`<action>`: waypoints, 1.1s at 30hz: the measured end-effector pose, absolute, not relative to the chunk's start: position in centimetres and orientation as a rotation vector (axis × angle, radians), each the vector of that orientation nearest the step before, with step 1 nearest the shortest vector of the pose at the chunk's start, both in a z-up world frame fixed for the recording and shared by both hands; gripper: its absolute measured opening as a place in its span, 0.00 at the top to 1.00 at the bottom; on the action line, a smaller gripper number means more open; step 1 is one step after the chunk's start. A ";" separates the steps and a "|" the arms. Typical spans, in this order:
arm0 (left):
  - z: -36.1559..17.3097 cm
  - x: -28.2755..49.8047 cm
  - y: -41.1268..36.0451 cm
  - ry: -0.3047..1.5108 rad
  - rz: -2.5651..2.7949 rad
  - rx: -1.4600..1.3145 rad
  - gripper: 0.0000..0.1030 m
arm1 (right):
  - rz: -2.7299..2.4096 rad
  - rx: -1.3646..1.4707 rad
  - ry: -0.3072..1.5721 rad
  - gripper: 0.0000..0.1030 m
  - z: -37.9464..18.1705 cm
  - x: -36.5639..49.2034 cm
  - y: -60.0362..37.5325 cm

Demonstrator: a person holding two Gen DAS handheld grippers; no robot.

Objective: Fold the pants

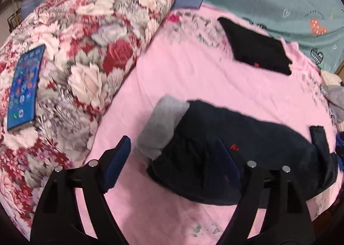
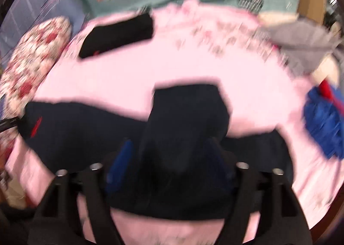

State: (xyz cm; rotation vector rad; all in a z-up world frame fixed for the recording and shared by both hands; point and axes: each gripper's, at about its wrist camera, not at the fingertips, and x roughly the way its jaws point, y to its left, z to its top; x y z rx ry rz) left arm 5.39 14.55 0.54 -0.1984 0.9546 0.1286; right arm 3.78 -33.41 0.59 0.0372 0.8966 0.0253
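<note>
We hold the left hand-held gripper (image 1: 174, 159) tilted steeply down, its blue-padded jaws spread wide and gripping nothing. Our right hand-held gripper (image 2: 169, 159) tilts down likewise, its jaws wide apart, the pads pressing on nothing.

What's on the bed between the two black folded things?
Only bare pink blanket lies between the small black folded cloth and the dark navy pants, in the left wrist view.

Dark navy pants (image 1: 225, 154) – folded bundle, small red logo, grey lining showing – on pink bedspread
</note>
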 end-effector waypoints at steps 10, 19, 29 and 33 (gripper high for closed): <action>-3.4 8.2 10.2 1.074 0.039 -0.159 0.16 | -0.029 -0.149 1.067 0.38 -6.6 14.2 -28.6; -5.5 8.5 9.6 1.108 0.055 -0.079 0.13 | -0.047 0.337 0.864 0.94 0.0 7.3 -41.8; -5.6 8.9 9.6 1.121 0.056 -0.084 0.12 | -0.226 0.609 0.876 0.94 -2.4 -4.3 -51.3; -5.3 8.5 10.3 1.123 0.043 -0.125 0.12 | -0.240 0.627 0.949 0.89 -4.7 -5.4 -51.1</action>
